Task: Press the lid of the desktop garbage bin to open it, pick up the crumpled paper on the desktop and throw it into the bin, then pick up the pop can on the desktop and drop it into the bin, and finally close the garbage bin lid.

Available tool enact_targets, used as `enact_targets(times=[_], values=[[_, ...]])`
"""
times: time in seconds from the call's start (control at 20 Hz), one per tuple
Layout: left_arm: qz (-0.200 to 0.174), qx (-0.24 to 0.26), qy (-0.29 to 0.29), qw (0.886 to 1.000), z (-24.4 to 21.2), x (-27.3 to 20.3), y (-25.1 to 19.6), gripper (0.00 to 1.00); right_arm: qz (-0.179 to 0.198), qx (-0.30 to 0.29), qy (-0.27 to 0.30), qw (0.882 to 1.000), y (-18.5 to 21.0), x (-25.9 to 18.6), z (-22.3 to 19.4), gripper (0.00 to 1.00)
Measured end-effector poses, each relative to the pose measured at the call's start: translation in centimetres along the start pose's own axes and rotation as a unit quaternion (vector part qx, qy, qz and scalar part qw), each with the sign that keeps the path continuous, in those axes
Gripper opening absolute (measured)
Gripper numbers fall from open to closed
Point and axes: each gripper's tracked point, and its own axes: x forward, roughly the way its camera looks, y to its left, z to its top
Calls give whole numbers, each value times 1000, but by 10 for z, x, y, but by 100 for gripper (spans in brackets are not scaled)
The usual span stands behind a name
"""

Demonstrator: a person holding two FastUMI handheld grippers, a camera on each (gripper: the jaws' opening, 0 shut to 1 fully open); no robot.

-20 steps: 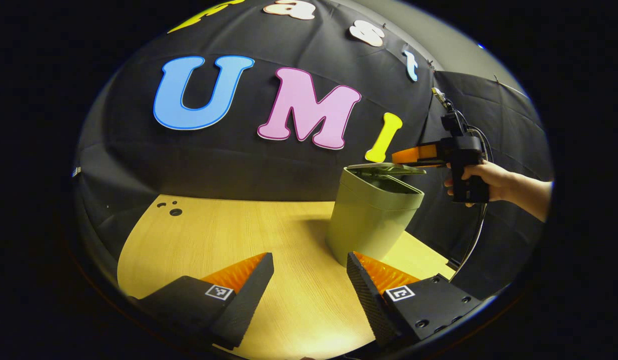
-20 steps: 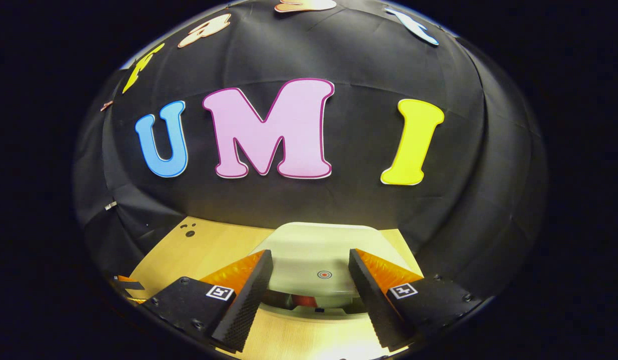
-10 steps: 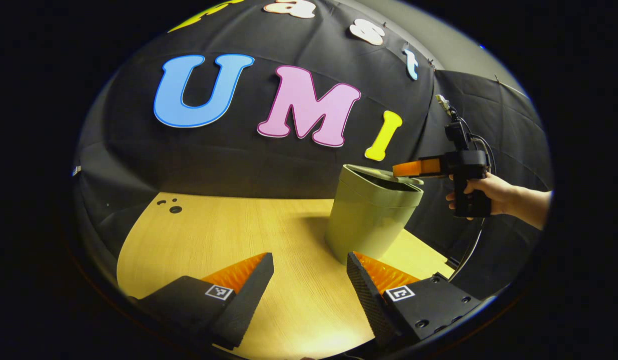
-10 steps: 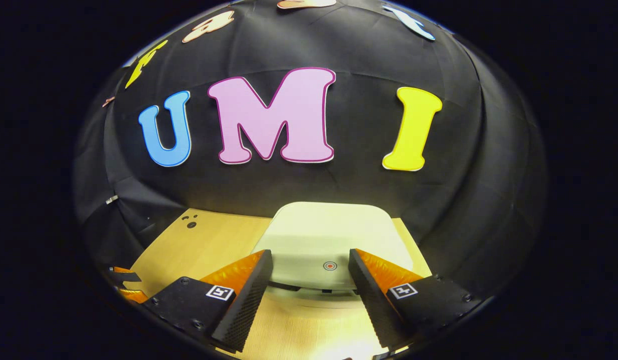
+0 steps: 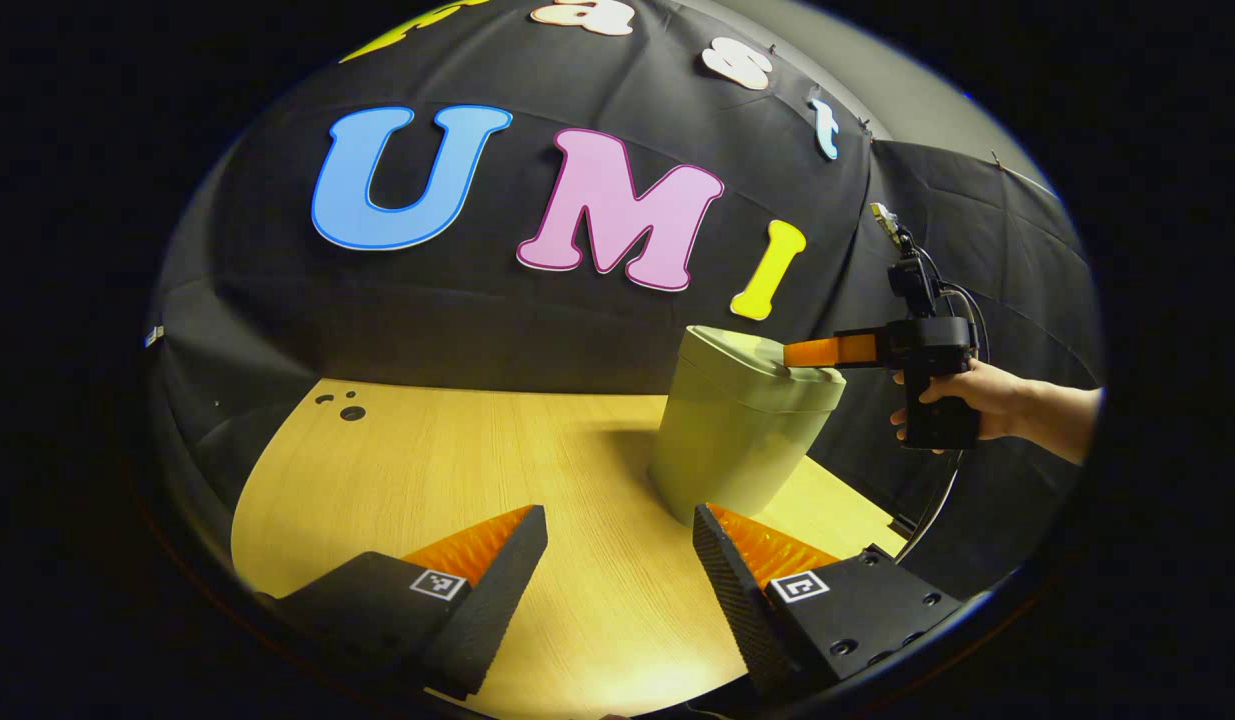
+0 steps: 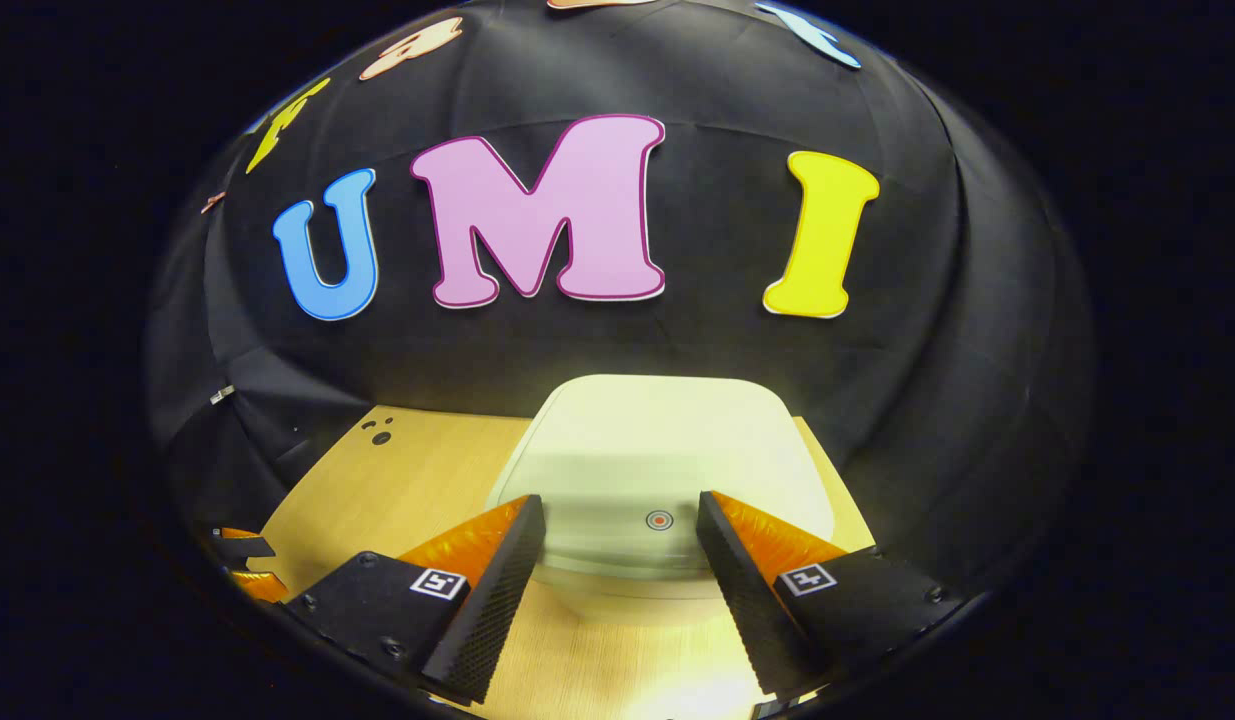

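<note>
The pale green desktop bin point(image 5: 732, 440) stands on the wooden table toward the right. Its lid point(image 5: 752, 358) lies flat on the rim. In the right gripper view the lid point(image 6: 667, 440) is right below me, with a small red ring mark point(image 6: 659, 519) near its front edge. My right gripper point(image 6: 617, 545) is open, its fingers straddling that mark and resting on the lid. In the left gripper view that right gripper point(image 5: 792, 353) sits on the lid's right edge, held by a hand point(image 5: 972, 390). My left gripper point(image 5: 617, 560) hovers open over the table, with nothing between its fingers.
The wooden table point(image 5: 427, 470) runs left of the bin, with small dark holes point(image 5: 349, 410) at its far left corner. Black cloth walls close the back and the right side. A cable point(image 5: 942, 490) hangs below the hand. The left gripper point(image 6: 239, 560) peeks in low at the left.
The lid has swung down from half open to flat on the bin under the right gripper's fingers, closing the gap that showed something red inside. The left gripper has barely moved.
</note>
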Motion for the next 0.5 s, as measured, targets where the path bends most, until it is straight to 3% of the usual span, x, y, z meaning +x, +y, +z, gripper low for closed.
enact_targets(times=[0.5], values=[[2, -13, -2, 1000, -4, -2, 0, 95, 18, -3, -15, 1000, 2, -3, -2, 98]])
